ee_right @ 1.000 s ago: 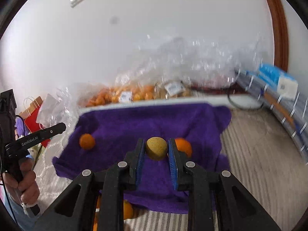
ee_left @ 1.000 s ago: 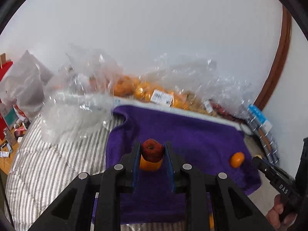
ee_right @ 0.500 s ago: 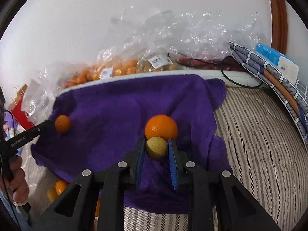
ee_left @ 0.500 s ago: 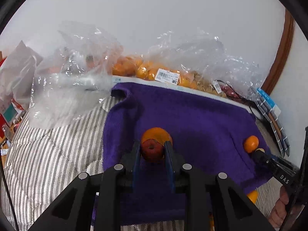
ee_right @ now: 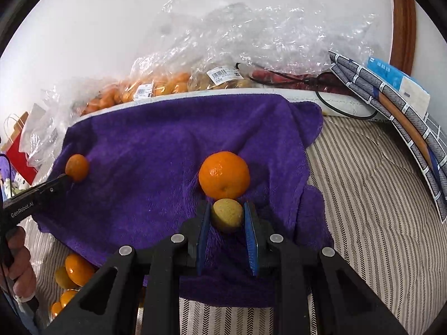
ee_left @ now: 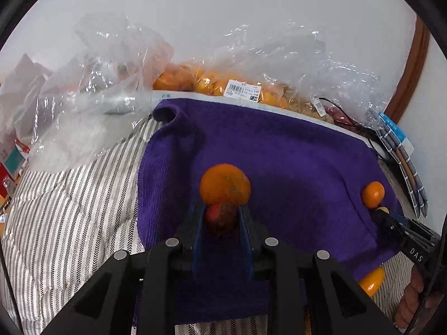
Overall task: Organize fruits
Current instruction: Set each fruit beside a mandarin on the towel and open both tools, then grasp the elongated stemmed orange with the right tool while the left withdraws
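A purple towel (ee_left: 293,167) (ee_right: 145,162) covers the striped bedding. My left gripper (ee_left: 222,209) is shut on a small dark red fruit (ee_left: 220,219), just short of an orange (ee_left: 225,184) lying on the towel. In the right wrist view that same orange (ee_right: 76,167) sits at the towel's left edge by the left fingertips (ee_right: 60,180). My right gripper (ee_right: 226,206) is shut on a small yellow-green fruit (ee_right: 226,215), right behind a second orange (ee_right: 223,174). This second orange (ee_left: 373,194) appears at the towel's right edge in the left wrist view.
Clear plastic bags of oranges (ee_left: 212,83) (ee_right: 156,86) line the wall behind the towel. Loose oranges (ee_right: 78,272) (ee_left: 371,280) lie under the towel's near edge. Folded patterned cloth and a blue box (ee_right: 396,83) are at the right. Striped bedding (ee_left: 69,209) (ee_right: 377,195) flanks the towel.
Both grippers have sunk and tipped down toward the towel, each still holding its fruit. The orange in front of each one now looks bigger and closer.
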### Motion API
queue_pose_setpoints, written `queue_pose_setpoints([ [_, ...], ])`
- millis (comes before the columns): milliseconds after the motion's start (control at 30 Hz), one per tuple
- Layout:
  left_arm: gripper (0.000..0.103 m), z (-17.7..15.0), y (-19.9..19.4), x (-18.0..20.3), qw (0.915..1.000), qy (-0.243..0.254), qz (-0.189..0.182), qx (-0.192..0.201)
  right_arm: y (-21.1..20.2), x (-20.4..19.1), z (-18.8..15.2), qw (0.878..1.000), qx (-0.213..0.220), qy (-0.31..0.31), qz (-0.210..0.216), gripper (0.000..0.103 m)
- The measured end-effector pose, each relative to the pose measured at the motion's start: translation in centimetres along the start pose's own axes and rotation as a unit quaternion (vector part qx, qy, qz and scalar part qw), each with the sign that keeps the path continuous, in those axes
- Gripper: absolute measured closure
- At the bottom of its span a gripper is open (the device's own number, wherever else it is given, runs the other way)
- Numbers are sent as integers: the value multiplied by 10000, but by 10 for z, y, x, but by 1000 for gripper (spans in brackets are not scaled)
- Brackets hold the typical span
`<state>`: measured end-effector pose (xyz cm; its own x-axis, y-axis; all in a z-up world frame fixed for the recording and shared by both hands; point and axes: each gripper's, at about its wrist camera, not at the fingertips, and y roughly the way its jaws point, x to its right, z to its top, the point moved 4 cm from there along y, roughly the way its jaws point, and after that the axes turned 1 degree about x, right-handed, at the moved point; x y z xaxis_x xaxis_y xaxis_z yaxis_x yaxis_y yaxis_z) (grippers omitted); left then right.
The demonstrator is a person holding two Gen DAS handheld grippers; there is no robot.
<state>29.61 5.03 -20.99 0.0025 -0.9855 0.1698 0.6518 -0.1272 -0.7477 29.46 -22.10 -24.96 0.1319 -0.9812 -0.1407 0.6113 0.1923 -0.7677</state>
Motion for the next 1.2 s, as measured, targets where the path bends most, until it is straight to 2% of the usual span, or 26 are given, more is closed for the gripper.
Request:
queue_pose_setpoints([
  [100,80,0,1,-1,10000,-42,-5,-6,-1,-3,0,10000,44,-72,-52,77],
  [233,80,-1,1,0,10000,7,32,-6,-3,-4,-1,9999,109,-55,-74,61],
  [367,80,0,1,2,10000,52,71,7,-9,-3,0,9995,279,-75,-139,53],
  [400,78,0,0,2,10000,59,76,9,-10,-3,0,9993,329,-85,-165,50],
  [433,71,1,0,2,10000,57,48,9,-13,-3,1,9990,400,-100,-185,49],
  [600,60,4,-8,4,9998,52,-94,153,-19,-2,2,9983,542,-92,-218,47],
  [767,60,8,-18,1,9993,-28,-127,360,-39,2,10,9953,893,184,-340,47],
  [867,60,10,-25,-1,9984,-54,-96,560,-55,2,11,9932,963,396,-525,47],
  [967,60,12,-33,-1,9974,-64,-170,695,-72,-4,5,9941,919,350,-461,47],
  [1100,60,15,-41,1,9960,-57,-447,768,-90,-13,-8,9960,760,182,-425,47],
  [1200,60,17,-51,2,9945,46,-445,952,-99,-21,-25,9975,628,72,-301,51],
])
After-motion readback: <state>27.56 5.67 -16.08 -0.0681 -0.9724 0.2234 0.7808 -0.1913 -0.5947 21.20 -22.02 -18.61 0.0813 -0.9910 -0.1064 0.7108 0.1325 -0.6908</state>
